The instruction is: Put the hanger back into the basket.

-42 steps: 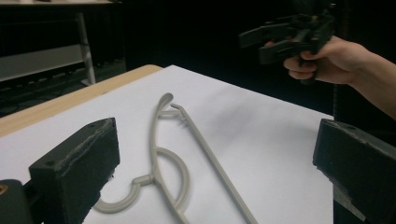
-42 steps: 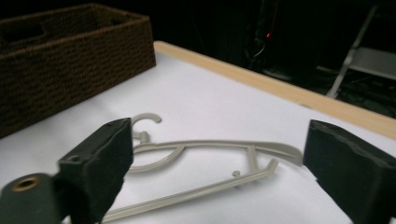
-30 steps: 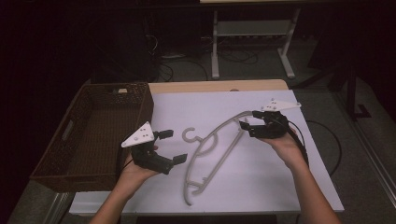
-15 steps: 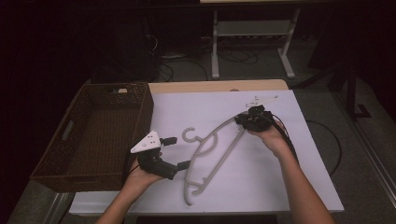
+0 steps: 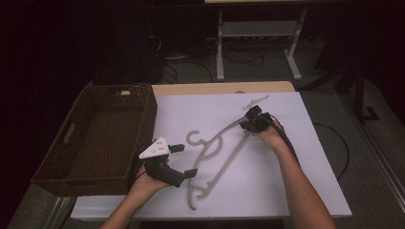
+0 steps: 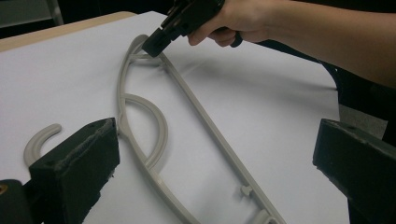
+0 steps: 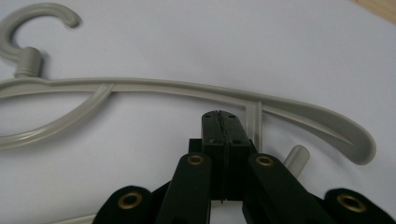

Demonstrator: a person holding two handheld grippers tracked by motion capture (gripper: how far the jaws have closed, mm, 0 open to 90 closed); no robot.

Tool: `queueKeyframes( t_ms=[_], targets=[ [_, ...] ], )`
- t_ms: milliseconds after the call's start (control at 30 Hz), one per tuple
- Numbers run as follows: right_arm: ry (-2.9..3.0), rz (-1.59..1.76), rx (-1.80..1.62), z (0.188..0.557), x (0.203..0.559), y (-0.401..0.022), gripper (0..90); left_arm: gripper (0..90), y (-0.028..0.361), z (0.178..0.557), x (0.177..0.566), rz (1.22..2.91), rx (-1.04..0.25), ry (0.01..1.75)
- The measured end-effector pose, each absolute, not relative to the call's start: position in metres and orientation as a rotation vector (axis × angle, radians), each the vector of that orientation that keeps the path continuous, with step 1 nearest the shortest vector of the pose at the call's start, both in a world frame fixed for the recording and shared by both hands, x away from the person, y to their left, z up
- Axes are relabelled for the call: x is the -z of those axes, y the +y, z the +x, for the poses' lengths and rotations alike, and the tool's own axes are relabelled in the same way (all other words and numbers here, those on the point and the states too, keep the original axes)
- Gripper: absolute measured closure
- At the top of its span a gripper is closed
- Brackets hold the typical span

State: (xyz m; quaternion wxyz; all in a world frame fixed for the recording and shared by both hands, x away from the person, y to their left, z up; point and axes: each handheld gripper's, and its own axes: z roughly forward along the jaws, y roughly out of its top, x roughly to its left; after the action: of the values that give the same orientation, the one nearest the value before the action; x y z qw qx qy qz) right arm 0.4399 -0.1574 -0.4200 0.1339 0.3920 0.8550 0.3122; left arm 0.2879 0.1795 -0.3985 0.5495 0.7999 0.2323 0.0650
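While the grey plastic hanger (image 5: 217, 160) lies flat on the white sheet of the worktop (image 5: 305, 157), its smooth curved shoulder, straight bar and round hook all show plainly. A dark woven basket (image 5: 71, 143), coarse and rectangular, stands just left of the hanger, well apart from it. Right of the hanger the sheet is bare out to the worktop's edge (the roomiest side).

At the hanger's far end, the right hand-held gripper (image 7: 225, 122) has just been closing; its black jaws now meet pad to pad, tips at the shoulder arm where a short strut crosses, with nothing visibly clamped between them. Near the hanger's hook and near end, the left hand-held gripper (image 5: 184, 160) hangs with jaws spread wide, the hanger's arm lying between and ahead of them, untouched.
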Motion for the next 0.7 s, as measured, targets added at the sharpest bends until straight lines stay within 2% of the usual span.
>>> queueKeyframes(
  t_ms=[367, 700],
  targets=[
    [2.496, 1.143, -0.798, 0.446, 0.432, -0.157, 89.5, 0.3, 0.178, 0.287, 0.399, 1.897, -0.148, 0.548],
    [2.513, 1.154, -0.719, 0.435, 0.429, -0.167, 89.5, 0.2, 0.178, 0.286, 0.399, 1.905, -0.148, 0.546]
  ],
)
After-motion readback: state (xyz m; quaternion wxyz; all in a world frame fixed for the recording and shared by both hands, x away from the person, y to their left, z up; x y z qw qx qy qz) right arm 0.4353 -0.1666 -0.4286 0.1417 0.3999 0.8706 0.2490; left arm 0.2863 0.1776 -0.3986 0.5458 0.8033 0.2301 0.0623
